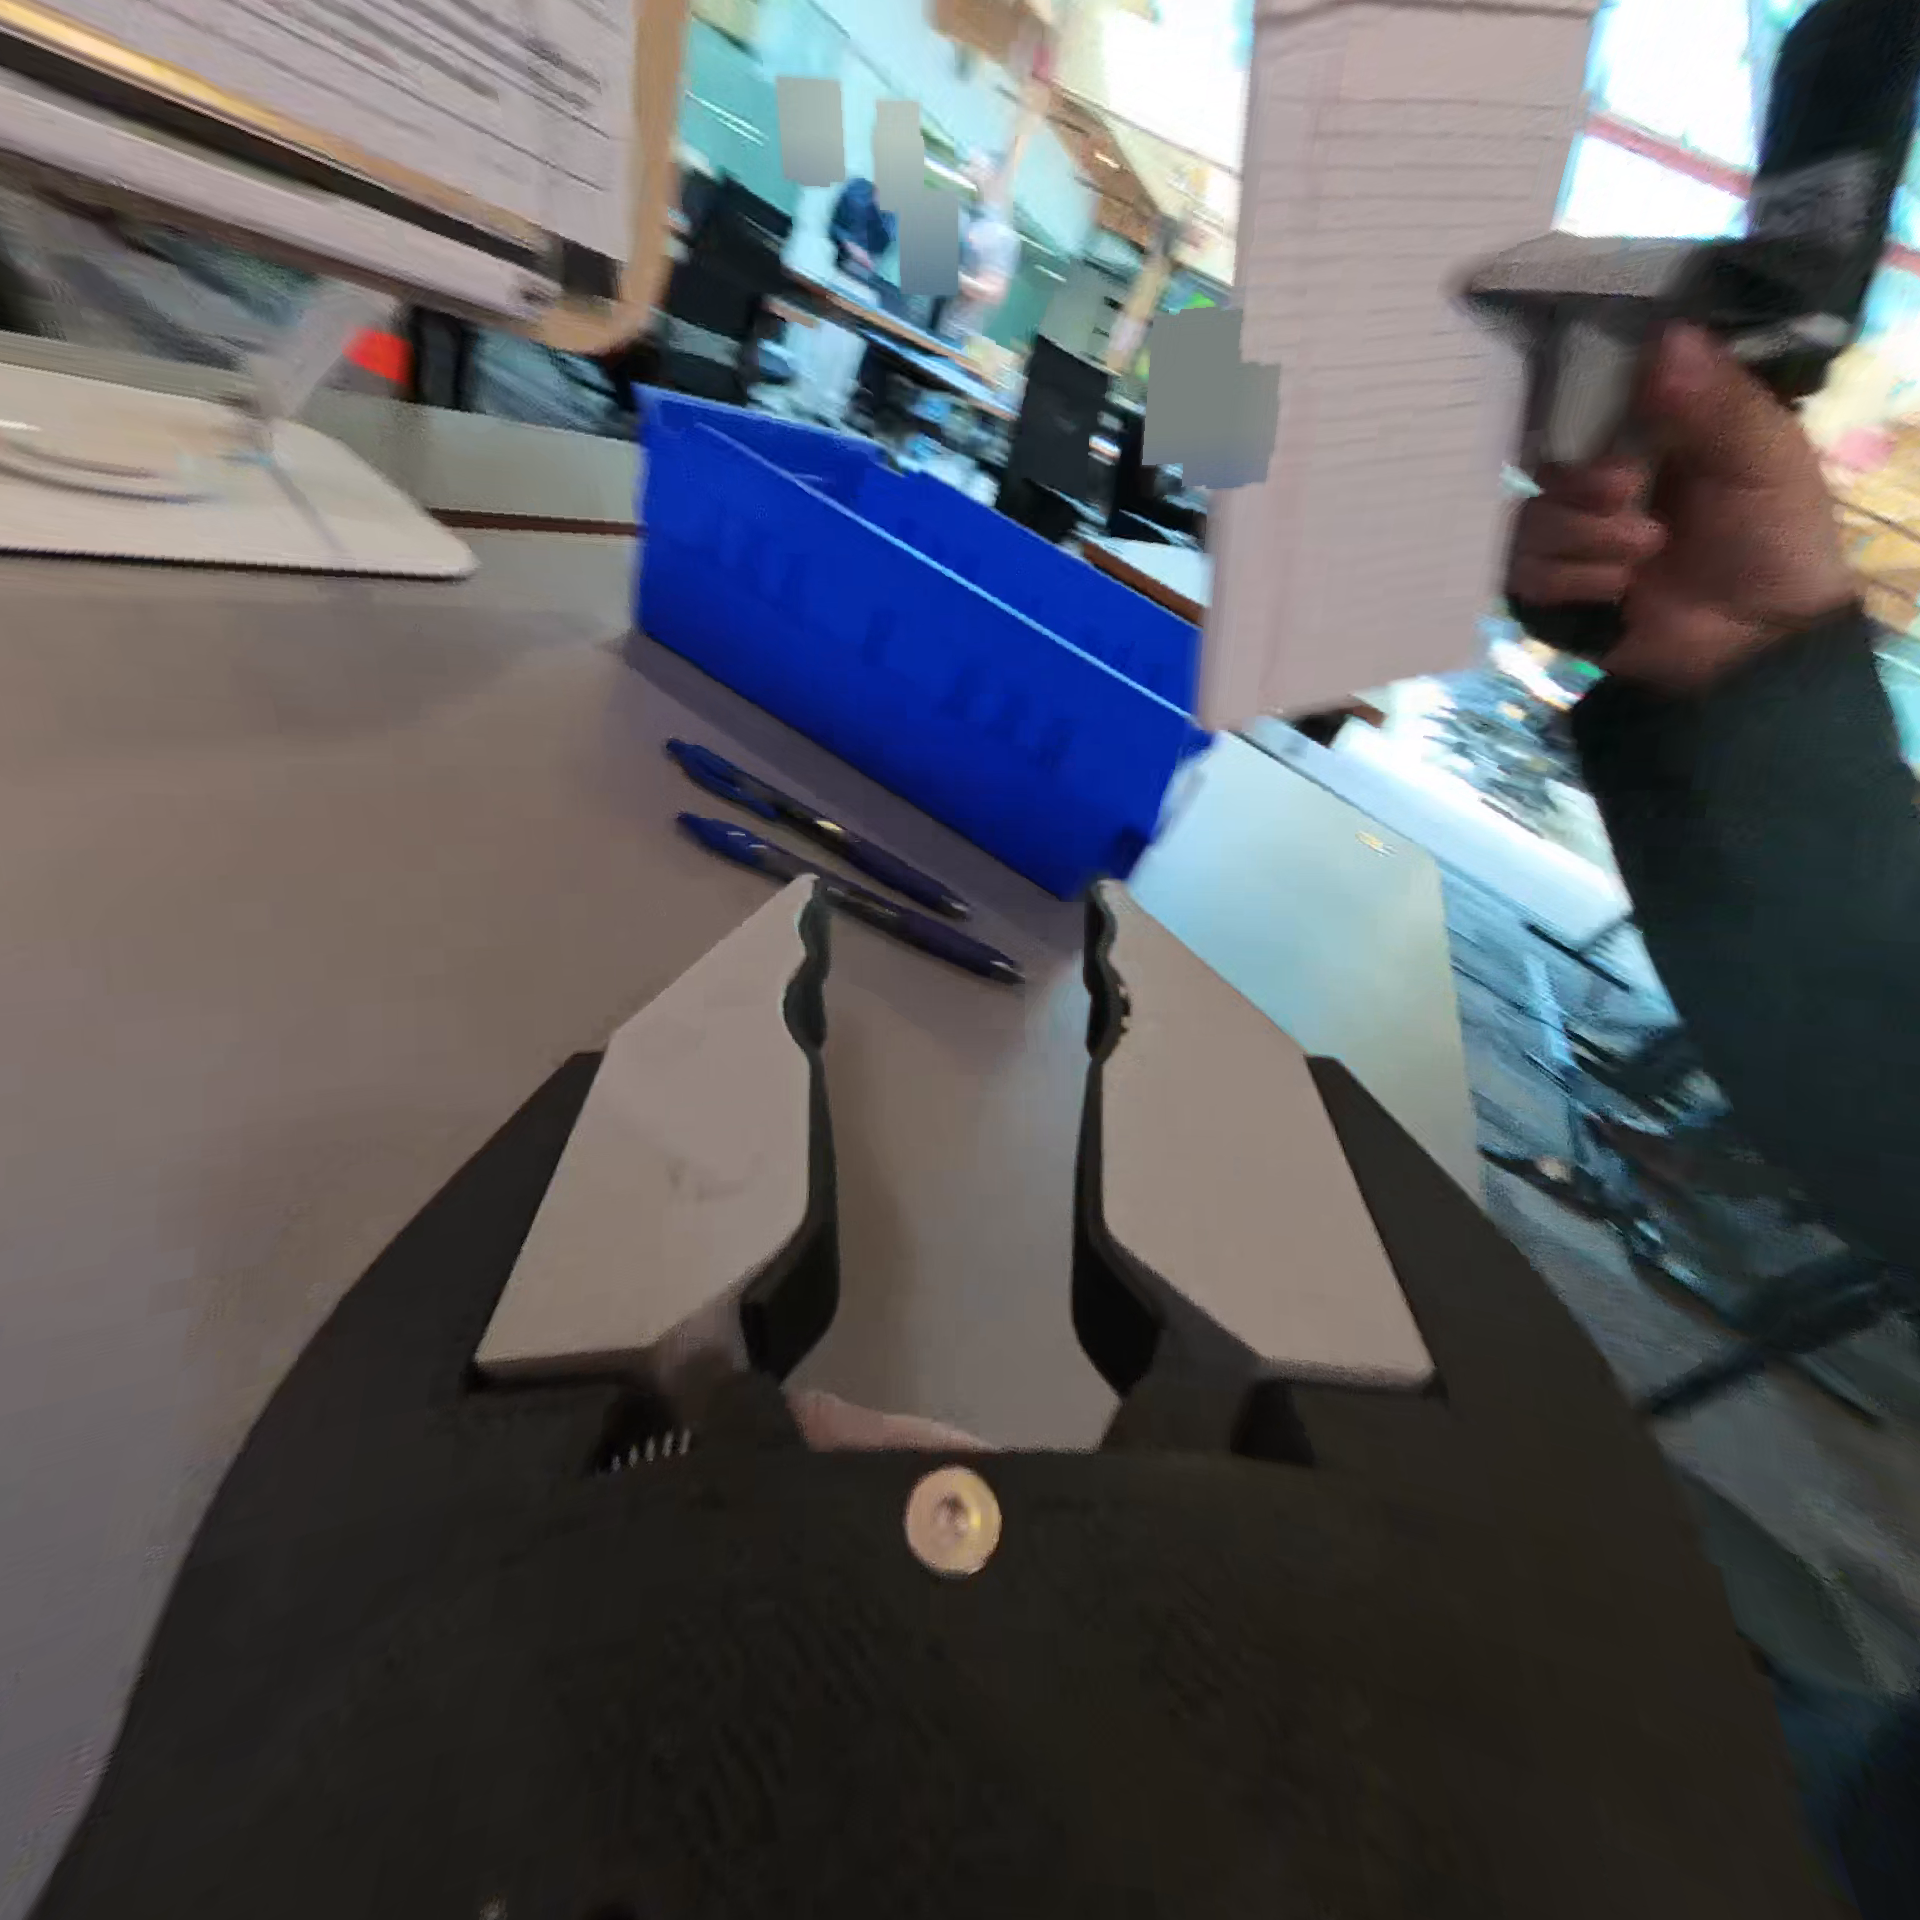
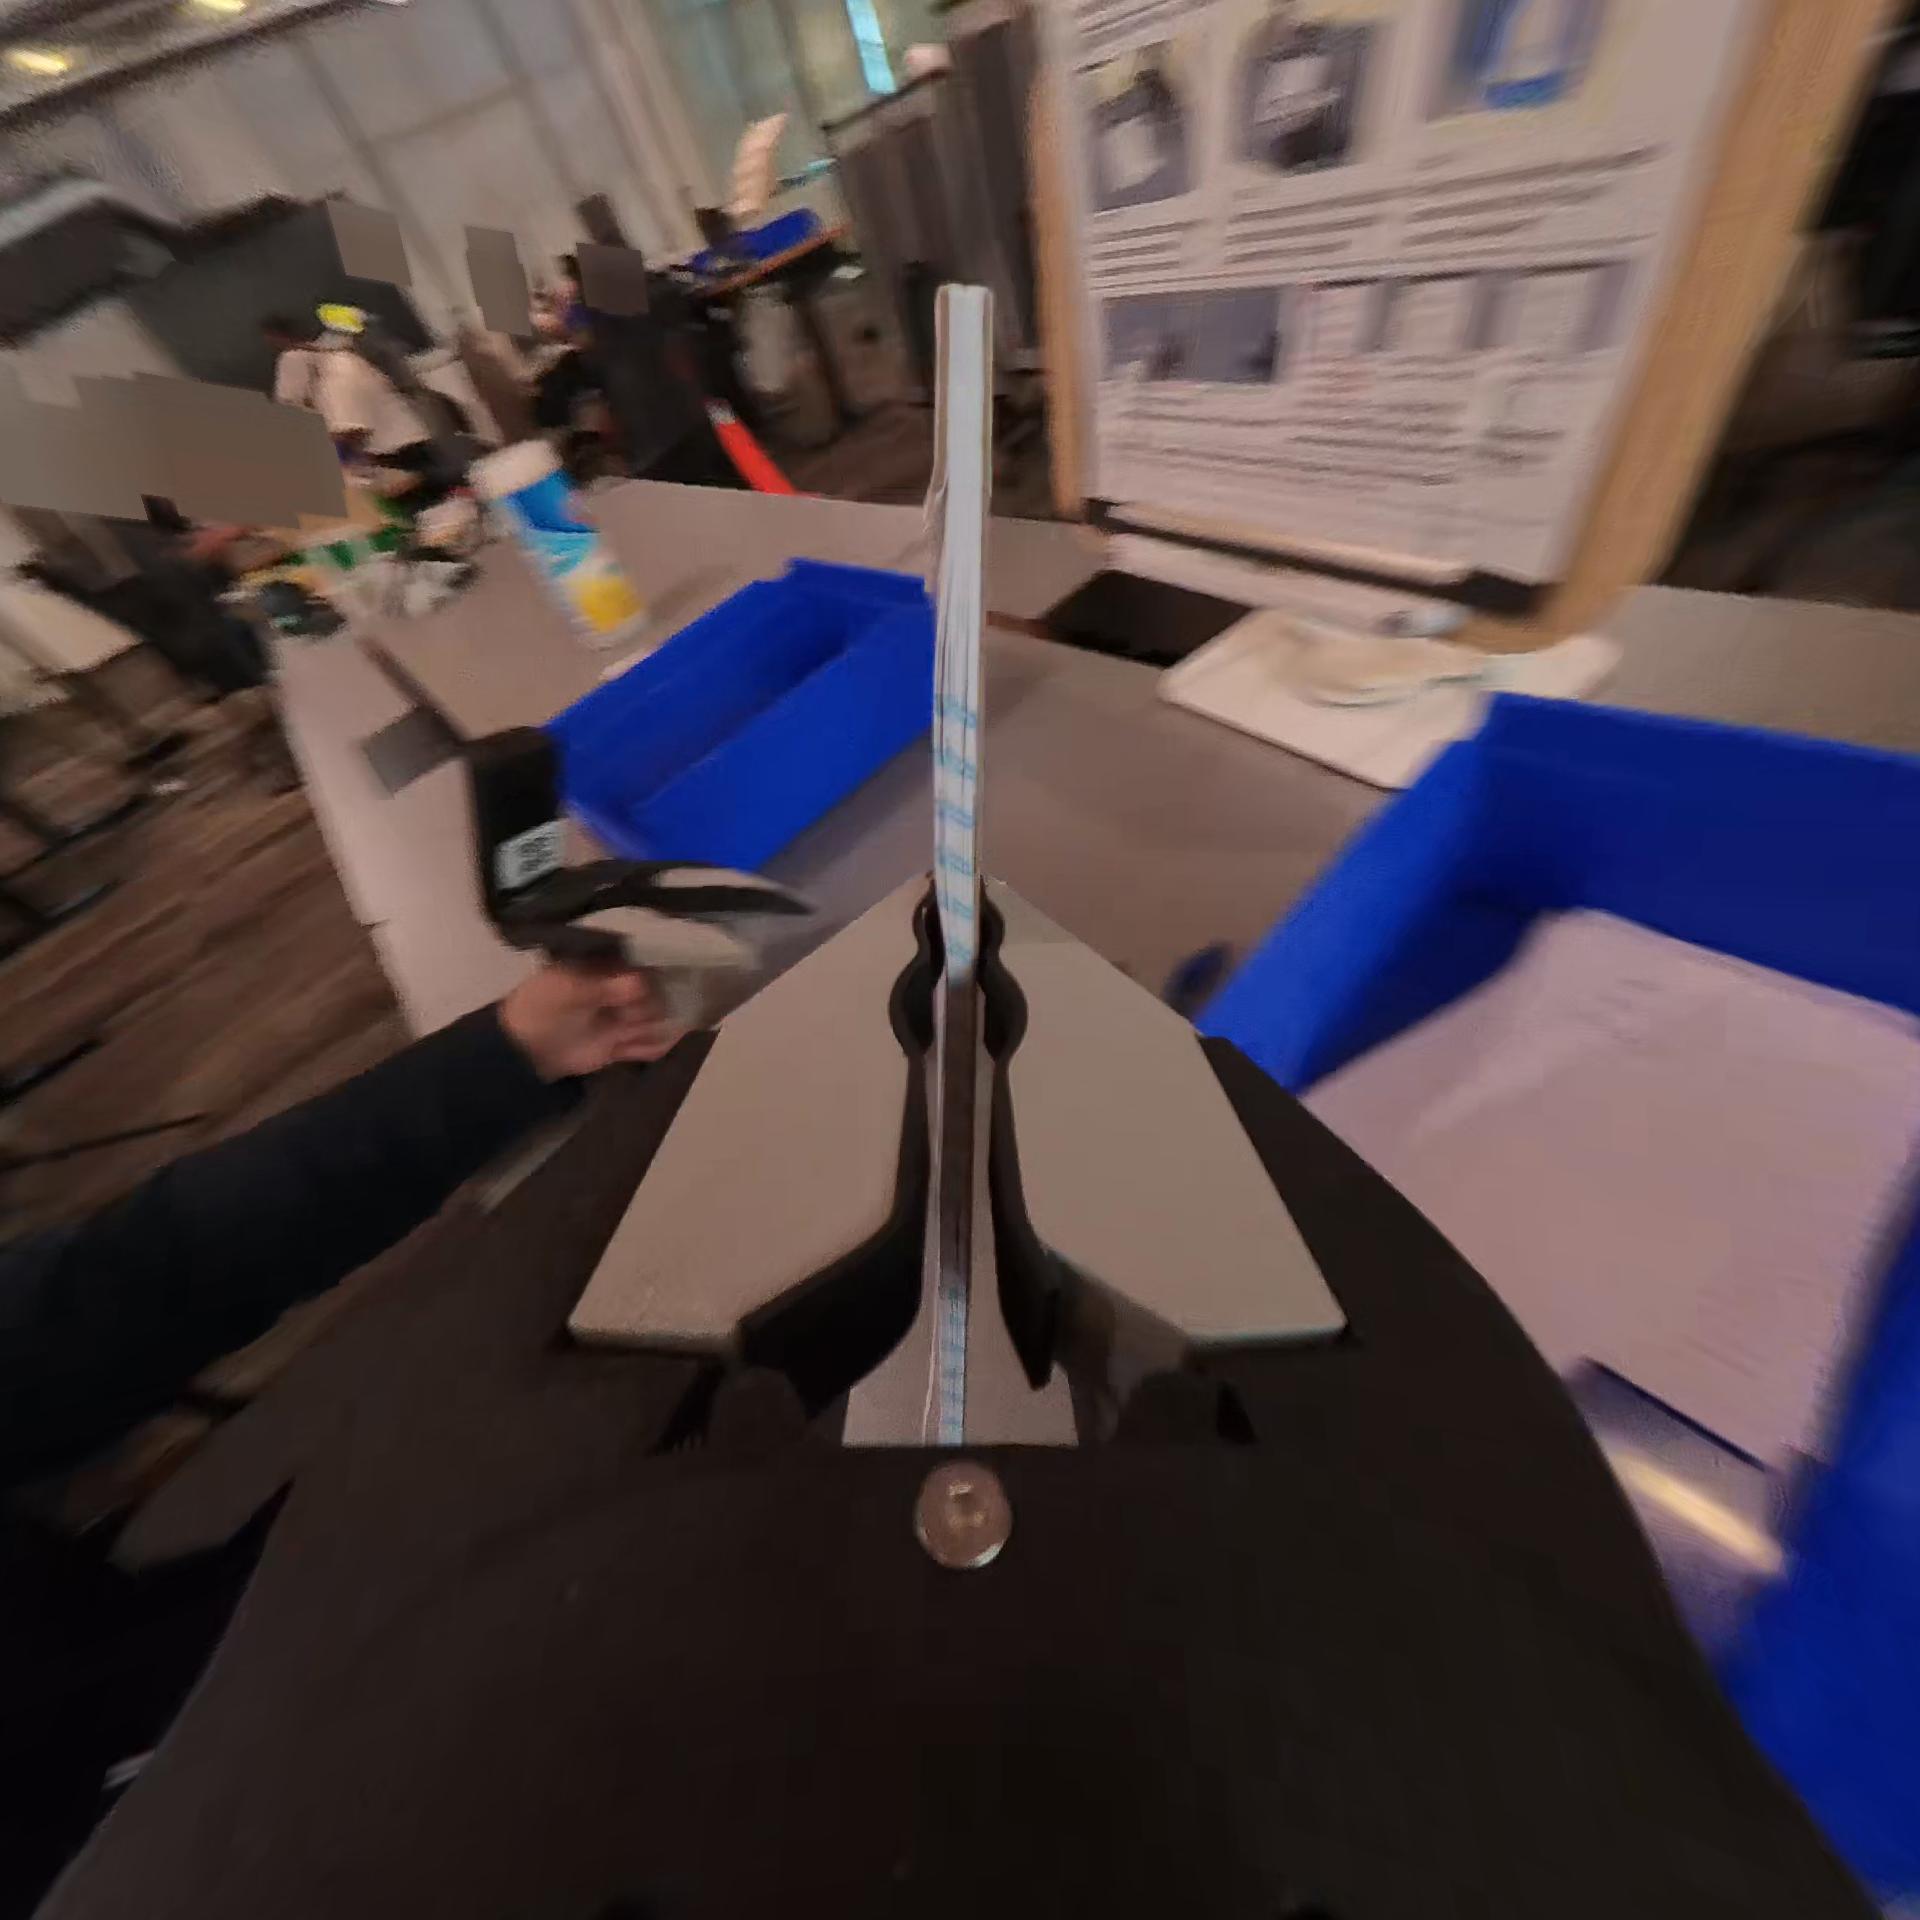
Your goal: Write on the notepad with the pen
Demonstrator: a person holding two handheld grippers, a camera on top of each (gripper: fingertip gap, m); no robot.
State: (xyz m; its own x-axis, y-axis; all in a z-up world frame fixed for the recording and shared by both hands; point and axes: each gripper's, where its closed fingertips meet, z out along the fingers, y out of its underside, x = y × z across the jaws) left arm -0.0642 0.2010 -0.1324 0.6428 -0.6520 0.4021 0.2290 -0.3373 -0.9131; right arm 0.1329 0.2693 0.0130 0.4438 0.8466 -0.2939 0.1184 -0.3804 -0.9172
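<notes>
My right gripper [image 2: 958, 920] is shut on a white lined notepad [image 2: 958, 582], held upright and seen edge-on in the right wrist view. In the left wrist view the same notepad [image 1: 1371, 395] hangs in the air at the upper right, in the other gripper [image 1: 1558, 312], above a blue bin. My left gripper [image 1: 951, 904] is open and empty, low over the grey table. Two dark blue pens [image 1: 821, 821] lie side by side on the table just beyond its fingertips, in front of the blue bin [image 1: 914, 665].
A second blue bin [image 2: 1558, 831] with paper in it sits at the right, another blue bin [image 2: 748, 707] farther back. A white tray [image 1: 218, 499] lies at the back left. A poster board [image 2: 1351, 281] stands behind. A wipes canister [image 2: 566, 551] stands far left. The table edge [image 1: 1455, 987] drops off to the right.
</notes>
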